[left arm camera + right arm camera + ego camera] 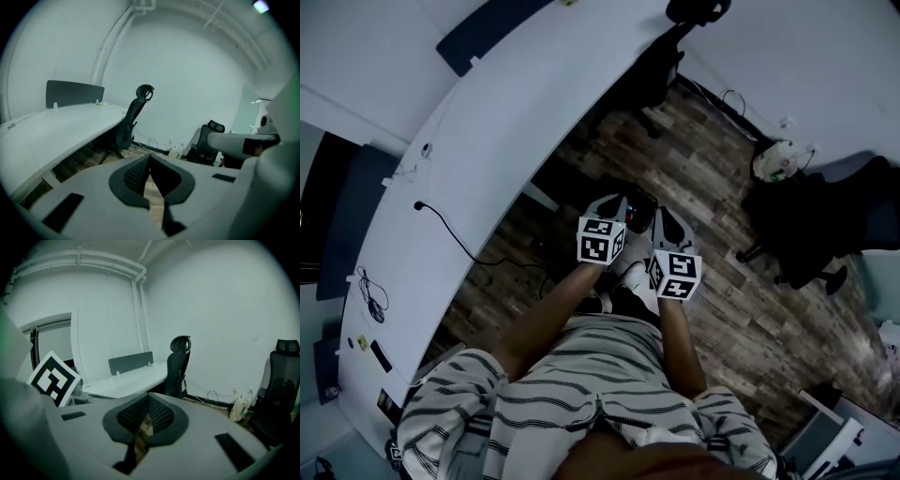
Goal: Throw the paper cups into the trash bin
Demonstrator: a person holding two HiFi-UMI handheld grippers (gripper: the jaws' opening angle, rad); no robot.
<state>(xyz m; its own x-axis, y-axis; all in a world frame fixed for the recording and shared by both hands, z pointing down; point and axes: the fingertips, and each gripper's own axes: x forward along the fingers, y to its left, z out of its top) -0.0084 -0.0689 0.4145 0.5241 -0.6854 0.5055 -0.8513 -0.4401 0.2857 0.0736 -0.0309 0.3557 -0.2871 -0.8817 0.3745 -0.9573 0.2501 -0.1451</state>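
Since the left gripper (149, 159) and the right gripper (147, 399) are both clenched on nothing, with no cup ahead, first find one, then open.

From our left gripper (619, 204) and right gripper (668, 223), the desk (487, 141) lay at ten o'clock, the chair (811, 230) at three.

White bag (773, 161), green print, upright on floor (703, 187); against wall (806, 66)
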